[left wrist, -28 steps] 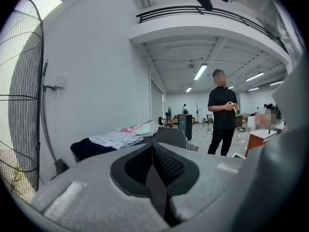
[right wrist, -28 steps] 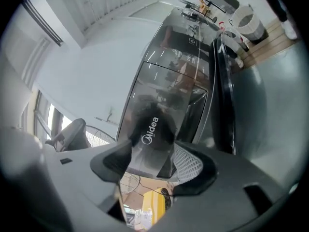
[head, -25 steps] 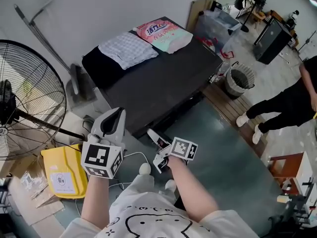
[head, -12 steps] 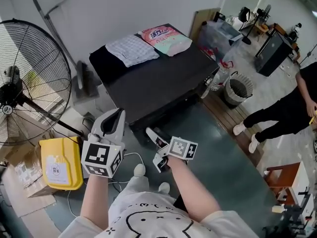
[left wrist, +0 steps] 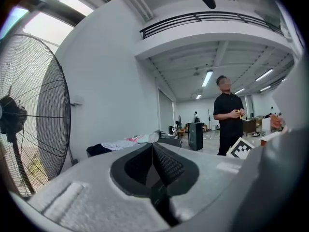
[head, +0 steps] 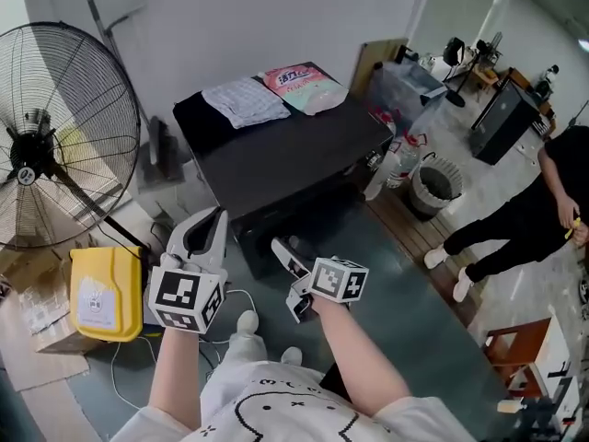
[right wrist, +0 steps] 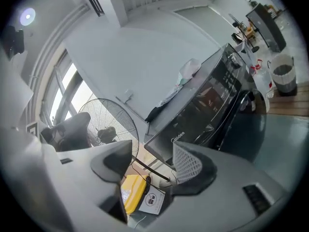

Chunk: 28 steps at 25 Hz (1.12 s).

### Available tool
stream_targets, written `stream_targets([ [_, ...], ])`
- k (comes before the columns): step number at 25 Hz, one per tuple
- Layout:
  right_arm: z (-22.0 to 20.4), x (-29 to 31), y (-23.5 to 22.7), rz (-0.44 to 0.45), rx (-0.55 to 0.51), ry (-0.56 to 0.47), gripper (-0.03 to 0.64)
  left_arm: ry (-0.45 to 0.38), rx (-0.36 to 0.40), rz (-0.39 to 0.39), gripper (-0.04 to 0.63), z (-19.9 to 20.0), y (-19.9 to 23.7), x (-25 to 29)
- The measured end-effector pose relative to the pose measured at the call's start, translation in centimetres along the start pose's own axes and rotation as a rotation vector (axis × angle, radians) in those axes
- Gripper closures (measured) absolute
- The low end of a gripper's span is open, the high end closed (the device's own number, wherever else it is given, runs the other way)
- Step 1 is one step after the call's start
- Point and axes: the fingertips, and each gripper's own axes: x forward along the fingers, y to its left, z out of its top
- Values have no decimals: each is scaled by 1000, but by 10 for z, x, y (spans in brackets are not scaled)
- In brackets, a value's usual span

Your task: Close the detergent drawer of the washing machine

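Observation:
The black washing machine (head: 285, 150) stands ahead of me and shows as a dark front panel with a logo (right wrist: 193, 124) in the right gripper view. I cannot pick out its detergent drawer for certain from here. My left gripper (head: 217, 219) is held short of the machine's front left corner, its jaws pressed together with nothing between them (left wrist: 152, 148). My right gripper (head: 290, 279) hovers just below the machine's front, apart from it, jaws spread and empty (right wrist: 152, 150).
A folded cloth (head: 244, 101) and a pink detergent bag (head: 304, 83) lie on the machine. A big standing fan (head: 55, 145) and a yellow container (head: 97, 293) are at the left. A waste basket (head: 431, 184) and a person in black (head: 525, 219) are at the right.
The view has pulled back and swung a little, so the machine sits higher and smaller. Both grippers keep their places and states. The person at the right has stepped slightly.

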Motion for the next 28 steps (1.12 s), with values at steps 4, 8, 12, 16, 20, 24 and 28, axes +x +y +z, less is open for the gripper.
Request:
stream_targets([
  [4,8,-21,10,-8,-113,-11,373,-28,-9,27,577,6,-12,-16],
  [8,18,-44,25,-11,-219,-35,403,-42,-5,43,577,9,-27,-31],
  [12,30,-67,41,-22,-336,-81,466,-59,5,51,577,14,-36,-45],
  [16,42,-84,56,-42,-431,-123,542,-71,12,59,577,20,-37,-52],
  [20,51,-96,69,-63,-522,-134,617,-85,12,63,577,25,-37,-54],
  [24,65,-108,86,-83,-623,-172,617,-97,29,54,577,30,-37,-53],
  [28,81,-117,105,-141,-777,-208,617,-105,46,43,577,35,-30,-54],
])
